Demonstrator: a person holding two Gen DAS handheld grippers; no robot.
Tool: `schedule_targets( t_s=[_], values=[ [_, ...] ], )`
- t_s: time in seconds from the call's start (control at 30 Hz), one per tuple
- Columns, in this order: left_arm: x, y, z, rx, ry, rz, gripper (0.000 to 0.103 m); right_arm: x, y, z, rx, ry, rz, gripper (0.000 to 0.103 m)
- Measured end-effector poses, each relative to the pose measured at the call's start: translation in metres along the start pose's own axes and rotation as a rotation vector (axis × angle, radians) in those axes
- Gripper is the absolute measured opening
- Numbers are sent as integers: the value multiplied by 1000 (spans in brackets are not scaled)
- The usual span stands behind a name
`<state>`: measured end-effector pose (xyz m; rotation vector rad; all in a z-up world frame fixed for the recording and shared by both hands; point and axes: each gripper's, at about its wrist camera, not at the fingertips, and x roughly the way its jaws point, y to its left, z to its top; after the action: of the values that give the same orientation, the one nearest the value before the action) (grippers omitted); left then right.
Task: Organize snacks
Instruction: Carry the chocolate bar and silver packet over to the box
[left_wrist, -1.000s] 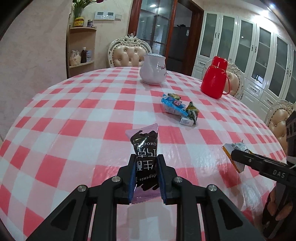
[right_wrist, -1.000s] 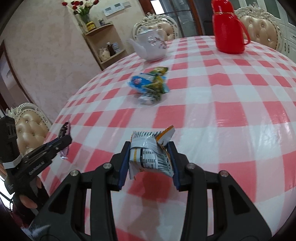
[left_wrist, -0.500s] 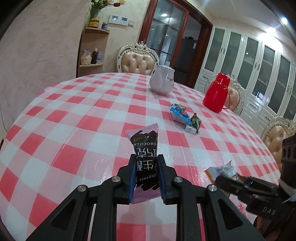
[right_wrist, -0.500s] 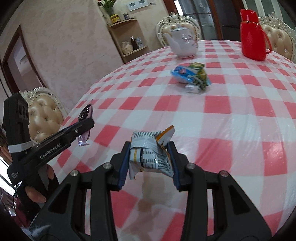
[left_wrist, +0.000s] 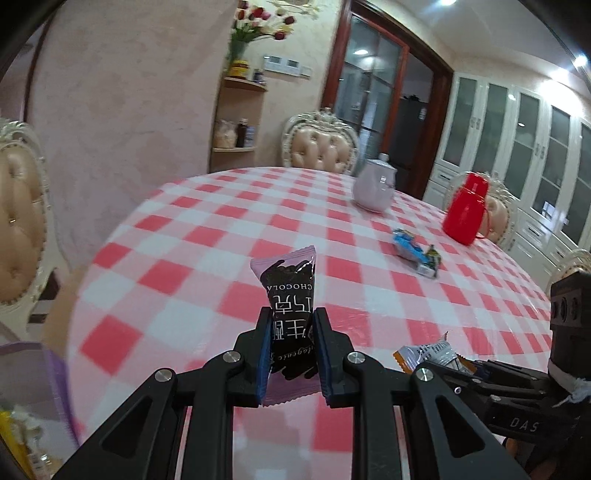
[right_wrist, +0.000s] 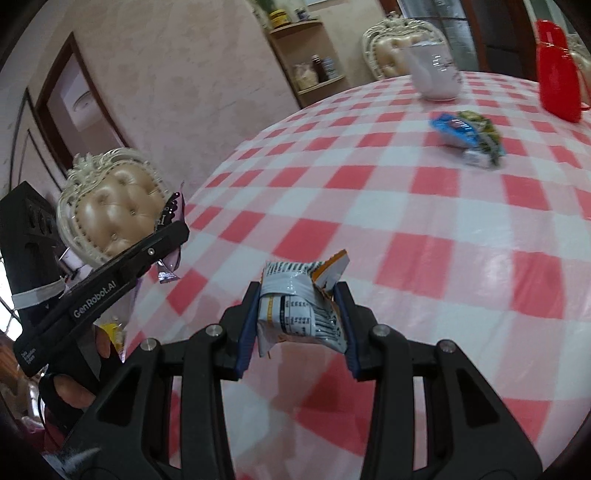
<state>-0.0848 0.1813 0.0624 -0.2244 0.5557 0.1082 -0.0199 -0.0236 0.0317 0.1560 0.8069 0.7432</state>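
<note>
My left gripper (left_wrist: 290, 339) is shut on a pink and black chocolate packet (left_wrist: 290, 295), held upright above the near table edge. My right gripper (right_wrist: 295, 317) is shut on a crumpled white and orange snack packet (right_wrist: 301, 302). In the left wrist view the right gripper (left_wrist: 439, 363) and its packet (left_wrist: 428, 352) show at lower right. In the right wrist view the left gripper (right_wrist: 173, 232) with its packet (right_wrist: 168, 266) shows at left. A small pile of blue and green snacks (left_wrist: 417, 253) lies mid-table, also in the right wrist view (right_wrist: 469, 136).
A round table with a red and white checked cloth (left_wrist: 207, 236). A white teapot (left_wrist: 375, 190) and a red jug (left_wrist: 467, 208) stand at the far side. Padded chairs (right_wrist: 110, 206) surround it. A translucent purple container (left_wrist: 33, 391) with snacks sits at lower left.
Both grippers have pulled back and swung left toward the near table edge, still holding their packets. The purple container has come into the left wrist view.
</note>
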Motion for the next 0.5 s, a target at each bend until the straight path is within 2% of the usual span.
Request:
schedule_targets(
  t_s=[0.5],
  values=[
    [-58,88,-27,-78,11,195,23,41,104,-21,-162,99,194,43]
  ],
)
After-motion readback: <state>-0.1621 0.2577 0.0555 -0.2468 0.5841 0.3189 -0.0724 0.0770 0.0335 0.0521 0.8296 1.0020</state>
